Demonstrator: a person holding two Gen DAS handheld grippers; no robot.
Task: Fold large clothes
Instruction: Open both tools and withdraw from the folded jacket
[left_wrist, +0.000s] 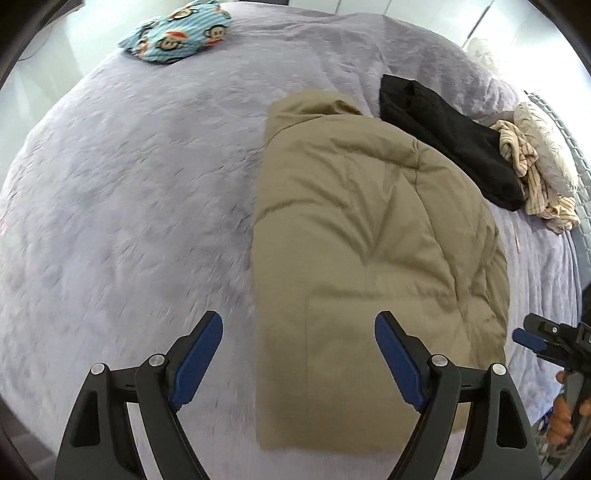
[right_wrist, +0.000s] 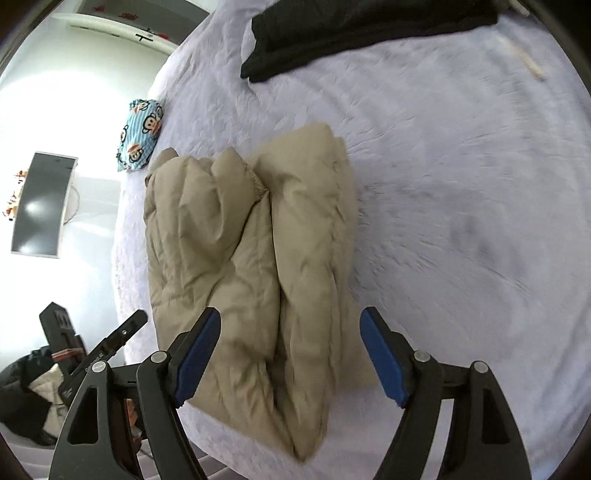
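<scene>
Nearest, both tongs are held apart and empty — the left gripper (left_wrist: 298, 363) and right gripper (right_wrist: 290, 358) are poised above the khaki puffer jacket (left_wrist: 369, 240), which lies folded lengthwise into a long bundle on the lilac bedspread (left_wrist: 129, 221). A crosswise fold is judged outstanding. Beyond, a folded black garment (left_wrist: 443, 140) is seen, then a crumpled striped garment (left_wrist: 532, 184) (apparently unfolded) — more work remains.

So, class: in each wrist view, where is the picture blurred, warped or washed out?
Left wrist view: the bedspread smears with motion blur and the fisheye bows the bed. Right wrist view: the tan jacket blurs at its near end, and the room at left is blown out white.
</scene>
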